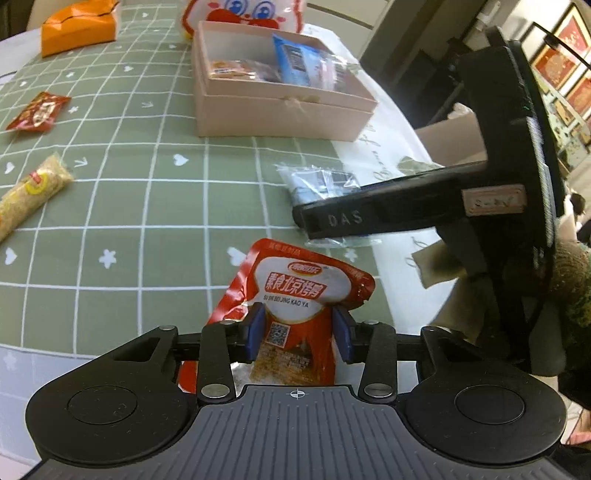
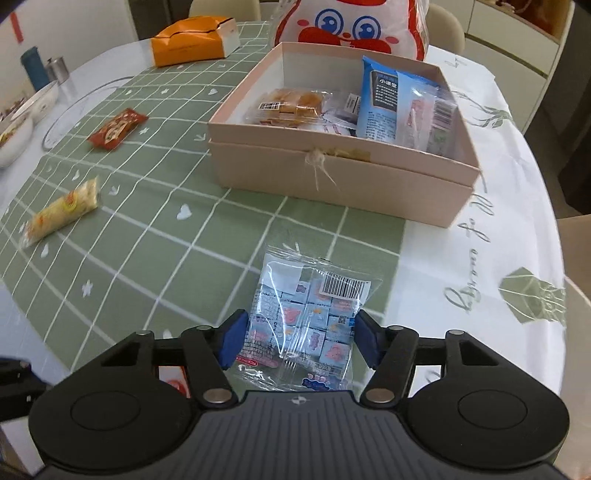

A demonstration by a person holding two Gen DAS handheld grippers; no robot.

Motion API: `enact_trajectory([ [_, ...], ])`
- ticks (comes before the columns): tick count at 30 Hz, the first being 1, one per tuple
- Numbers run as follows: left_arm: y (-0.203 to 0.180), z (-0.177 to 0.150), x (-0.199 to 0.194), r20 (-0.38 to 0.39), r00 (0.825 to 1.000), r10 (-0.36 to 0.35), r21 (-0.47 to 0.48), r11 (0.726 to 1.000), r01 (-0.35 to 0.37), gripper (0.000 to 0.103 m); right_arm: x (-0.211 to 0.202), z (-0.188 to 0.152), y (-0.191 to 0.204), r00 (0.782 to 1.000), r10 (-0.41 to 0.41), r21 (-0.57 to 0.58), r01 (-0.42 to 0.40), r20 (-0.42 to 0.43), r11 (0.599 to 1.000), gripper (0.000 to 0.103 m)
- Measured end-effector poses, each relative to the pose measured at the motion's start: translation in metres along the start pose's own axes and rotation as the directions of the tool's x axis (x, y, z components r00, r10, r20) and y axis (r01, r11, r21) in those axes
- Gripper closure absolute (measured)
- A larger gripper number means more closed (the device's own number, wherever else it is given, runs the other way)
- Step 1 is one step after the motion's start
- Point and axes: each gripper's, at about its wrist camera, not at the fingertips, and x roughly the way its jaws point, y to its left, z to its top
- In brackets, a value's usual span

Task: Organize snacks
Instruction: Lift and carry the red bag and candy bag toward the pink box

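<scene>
The red pouch (image 1: 295, 306) stands at lower centre of the left wrist view, pinched at its lower half between the blue pads (image 1: 255, 332) of the left gripper (image 1: 300, 334); its top leans free above the green cloth (image 1: 147, 206), so it appears lifted for carrying. In the right wrist view the clear bag (image 2: 310, 317) of small cubes sits at lower centre, its sides meeting the blue pads (image 2: 231, 341) of the right gripper (image 2: 299, 341), which close on it; whether it is clear of the cloth cannot be told. Each hand thus holds one snack, probably for the pink box (image 2: 332, 184), upper centre-right, which is open at the top.

Already in the box: a blue packet (image 2: 384, 103) upright at the right, an orange-biscuit pack (image 2: 291, 105) lying at the left, and pale wrappers between. Free room seems to remain along the near-left inside.

Outward, at left of frame: a red sachet (image 2: 116, 129) and a yellow tube (image 2: 61, 212) lie loose on the cloth, well apart, likely still to be sorted. An orange box (image 2: 192, 42) sits at upper left, a clown-faced bag (image 2: 351, 26) just behind the pink box.

In the way: the near wall of the box must be cleared from above. In the left wrist view the right gripper's black body fills the right side, near the pouch, so the hands crowd each other.
</scene>
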Motion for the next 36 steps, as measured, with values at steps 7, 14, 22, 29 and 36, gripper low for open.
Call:
enact_trajectory([
  [7,-0.019,-0.002,0.006,-0.008,1.000,-0.007,0.049,0.999,0.008,0.063,-0.020,-0.021,-0.020,1.000,-0.003,0.001,0.003,-0.011,1.000,0.041],
  [14,-0.031,-0.006,0.023,-0.026,0.997,0.073,0.136,0.988,-0.068,0.045,-0.015,-0.038,-0.036,0.999,-0.031,0.006,0.031,-0.010,0.999,0.041],
  [22,-0.041,-0.006,0.039,-0.036,0.993,0.111,0.229,0.968,-0.099,0.025,-0.013,-0.043,-0.041,1.000,-0.014,0.012,0.014,0.007,1.000,0.036],
  [29,-0.055,-0.017,0.044,0.019,0.982,0.186,0.302,0.936,-0.183,0.038,-0.014,-0.044,-0.039,1.000,-0.021,0.003,0.021,0.015,1.000,0.038],
  [36,-0.047,-0.009,0.033,0.030,0.993,0.116,0.246,0.962,-0.120,0.058,-0.025,-0.042,-0.038,1.000,-0.007,-0.022,0.008,0.012,1.000,0.041],
])
